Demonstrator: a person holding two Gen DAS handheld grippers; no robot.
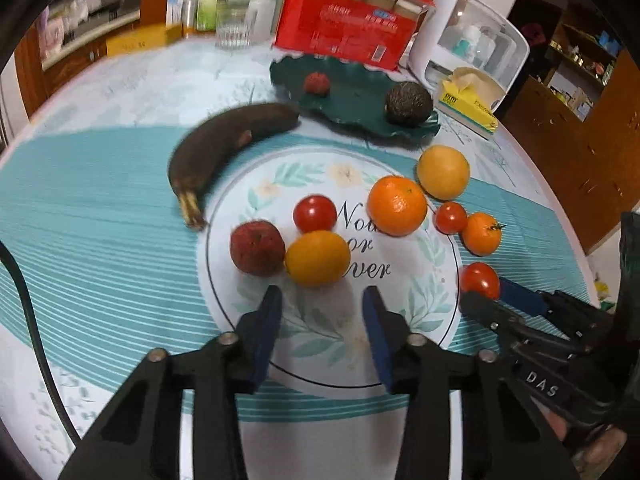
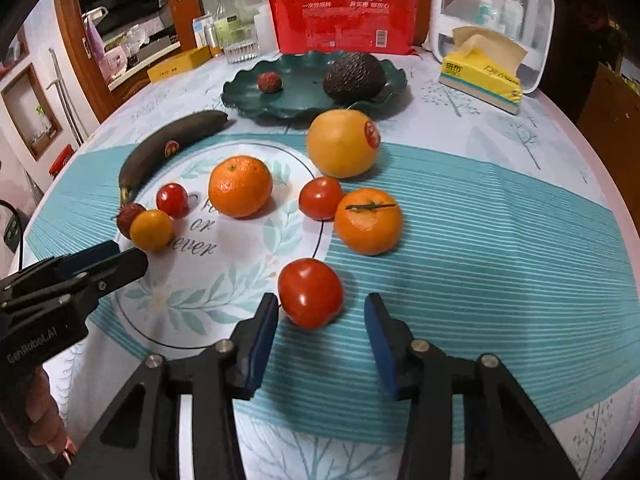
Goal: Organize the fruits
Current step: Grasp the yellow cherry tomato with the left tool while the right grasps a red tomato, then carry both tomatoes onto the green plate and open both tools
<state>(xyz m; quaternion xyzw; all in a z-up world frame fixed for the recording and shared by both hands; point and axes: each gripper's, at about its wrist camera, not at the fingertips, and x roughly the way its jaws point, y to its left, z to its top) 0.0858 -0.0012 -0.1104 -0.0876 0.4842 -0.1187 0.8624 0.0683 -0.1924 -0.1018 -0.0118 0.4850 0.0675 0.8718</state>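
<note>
Several fruits lie on a round table. A dark green plate (image 2: pixel 296 104) at the back holds an avocado (image 2: pixel 354 76) and a lychee (image 2: pixel 269 81). A blackened banana (image 2: pixel 168 148), a grapefruit (image 2: pixel 343 144), two mandarins (image 2: pixel 240 186) (image 2: pixel 368 220), tomatoes and a small orange fruit (image 1: pixel 317 258) lie in front. My right gripper (image 2: pixel 322 312) is open, its jaws on either side of a red tomato (image 2: pixel 310 293). My left gripper (image 1: pixel 322 300) is open and empty, just short of the small orange fruit and a lychee (image 1: pixel 257 247).
At the table's back stand a red carton (image 2: pixel 344 24), a yellow tissue box (image 2: pixel 482 74), a white storage case (image 2: pixel 492 12), a glass (image 2: pixel 241 46) and bottles. The table edge curves round on the right. Each gripper shows at the side of the other's view.
</note>
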